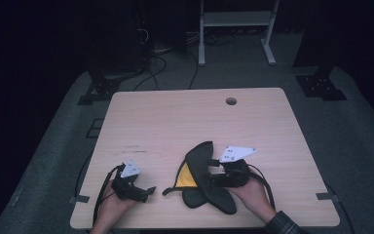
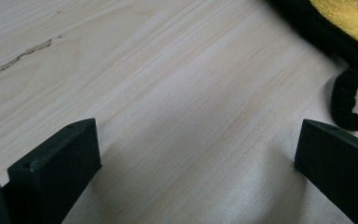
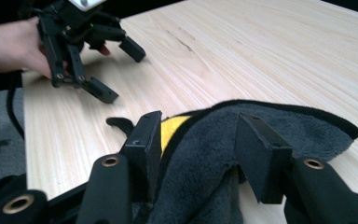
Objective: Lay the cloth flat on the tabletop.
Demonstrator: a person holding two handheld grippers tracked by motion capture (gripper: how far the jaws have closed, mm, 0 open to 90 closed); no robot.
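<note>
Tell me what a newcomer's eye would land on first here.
The dark grey cloth with its yellow lining, folded at the near middle of the wooden table. The right gripper sits over it, a fold of the cloth between its fingers. To the left, the left gripper rests open on bare wood.

Black cloth [image 1: 209, 178], yellow lining, folded, table front

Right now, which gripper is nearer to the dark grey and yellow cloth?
Right. The right gripper has a raised fold of the cloth between its jaws; the left gripper rests on bare table beside it, apart from it.
</note>
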